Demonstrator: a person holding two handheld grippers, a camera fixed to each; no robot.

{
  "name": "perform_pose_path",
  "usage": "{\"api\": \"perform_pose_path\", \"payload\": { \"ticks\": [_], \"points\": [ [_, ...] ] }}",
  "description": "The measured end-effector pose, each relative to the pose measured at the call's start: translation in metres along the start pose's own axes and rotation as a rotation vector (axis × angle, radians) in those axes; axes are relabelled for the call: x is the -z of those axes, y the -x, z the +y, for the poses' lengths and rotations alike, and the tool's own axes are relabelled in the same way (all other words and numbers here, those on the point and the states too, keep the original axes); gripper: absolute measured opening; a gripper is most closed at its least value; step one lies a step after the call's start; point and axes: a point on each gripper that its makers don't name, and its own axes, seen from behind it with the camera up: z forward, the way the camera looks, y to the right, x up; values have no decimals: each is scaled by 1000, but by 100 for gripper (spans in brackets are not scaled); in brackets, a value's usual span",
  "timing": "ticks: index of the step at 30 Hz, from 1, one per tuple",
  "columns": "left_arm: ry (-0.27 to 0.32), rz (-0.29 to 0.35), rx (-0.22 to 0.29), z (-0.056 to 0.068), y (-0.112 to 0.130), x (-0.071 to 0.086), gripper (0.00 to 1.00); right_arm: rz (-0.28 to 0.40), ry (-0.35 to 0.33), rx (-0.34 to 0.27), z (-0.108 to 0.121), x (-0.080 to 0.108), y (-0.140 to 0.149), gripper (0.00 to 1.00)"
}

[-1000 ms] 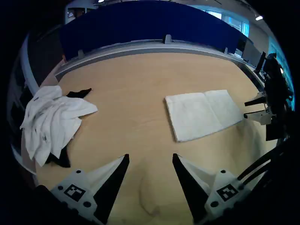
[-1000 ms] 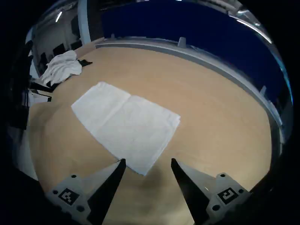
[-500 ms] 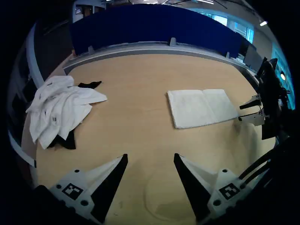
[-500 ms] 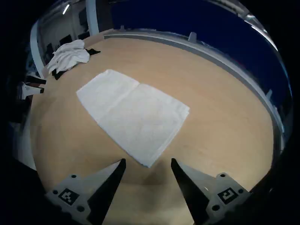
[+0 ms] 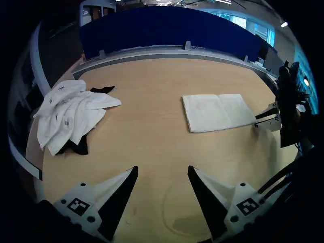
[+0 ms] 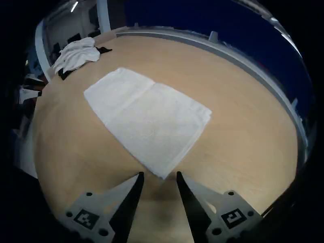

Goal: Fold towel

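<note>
A white towel (image 5: 214,111) lies flat on the wooden table (image 5: 150,93), folded once, with a crease across its middle. In the right gripper view the towel (image 6: 148,119) spreads just ahead of my right gripper (image 6: 158,174). Its near corner sits at the gap between the tips, and the jaws stand partly closed with a gap left. That gripper (image 5: 267,119) also appears at the towel's right edge in the left gripper view. My left gripper (image 5: 162,172) hangs open over bare table, well short of the towel; it is seen small at the left edge as the left gripper (image 6: 28,94).
A heap of white garments (image 5: 71,113) with dark cloth under it lies at the table's left side, seen far off as the heap (image 6: 77,54). A blue partition (image 5: 170,28) runs along the table's far edge.
My right gripper's fingers have narrowed and moved up to the towel's near corner. The left gripper has drawn back slightly, so the towel looks a little farther.
</note>
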Motion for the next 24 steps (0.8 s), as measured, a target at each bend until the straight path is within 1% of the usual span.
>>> {"api": "perform_pose_path", "payload": {
  "ticks": [6, 10, 12, 14, 18, 20, 24],
  "points": [
    [-7, -4, -6, -2, 4, 4, 91, -5, -6, 12, 0, -3, 1, 47],
    [-5, -6, 3, -2, 7, 5, 91, -10, -10, 9, 0, -5, 1, 33],
    [-3, -6, 8, -2, 8, 6, 91, -12, -8, 8, 1, -6, 1, 25],
    [-2, -7, 8, -2, 9, 7, 91, -13, -6, 5, 2, -6, 1, 21],
    [-3, -13, 6, -3, 12, 8, 91, -14, -4, -2, 6, -5, 1, 7],
    [-3, -14, 6, -3, 14, 8, 91, -11, -3, -1, 6, -5, 0, 4],
    [-2, -15, 11, -4, 15, 8, 91, -4, 2, 13, 7, -4, -2, 4]
  ]
}}
